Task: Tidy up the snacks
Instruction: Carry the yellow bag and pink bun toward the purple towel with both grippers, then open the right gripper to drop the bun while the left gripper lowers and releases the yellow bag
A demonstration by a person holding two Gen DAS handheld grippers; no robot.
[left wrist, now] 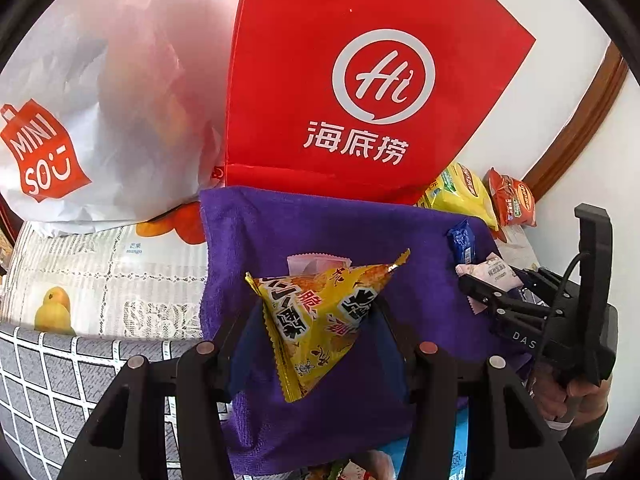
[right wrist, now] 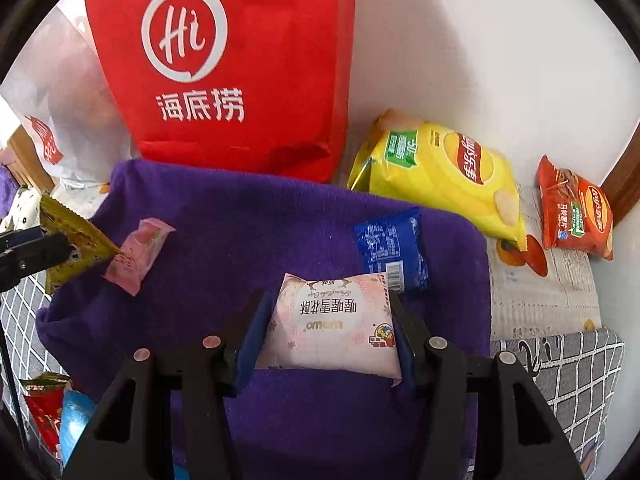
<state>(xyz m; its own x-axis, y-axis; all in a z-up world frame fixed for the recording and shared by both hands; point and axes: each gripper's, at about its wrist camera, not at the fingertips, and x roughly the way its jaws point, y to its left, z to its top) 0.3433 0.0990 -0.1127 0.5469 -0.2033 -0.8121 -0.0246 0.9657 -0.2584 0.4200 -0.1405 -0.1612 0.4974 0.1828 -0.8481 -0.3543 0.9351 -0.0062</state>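
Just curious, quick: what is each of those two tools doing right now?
Left tool: closed on the yellow triangular snack packet.
Right tool: closed on the pale pink pastry packet.

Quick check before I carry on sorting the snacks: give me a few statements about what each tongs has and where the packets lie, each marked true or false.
1. The left tongs grip a yellow triangular snack packet. True.
2. The right tongs are empty. False: a pale pink packet sits between their fingers.
3. A blue packet lies on the purple towel. True.
4. The red bag lies flat on the towel. False: it stands upright behind it.
5. The large yellow chip bag is on the towel. False: it lies beside it, near the wall.
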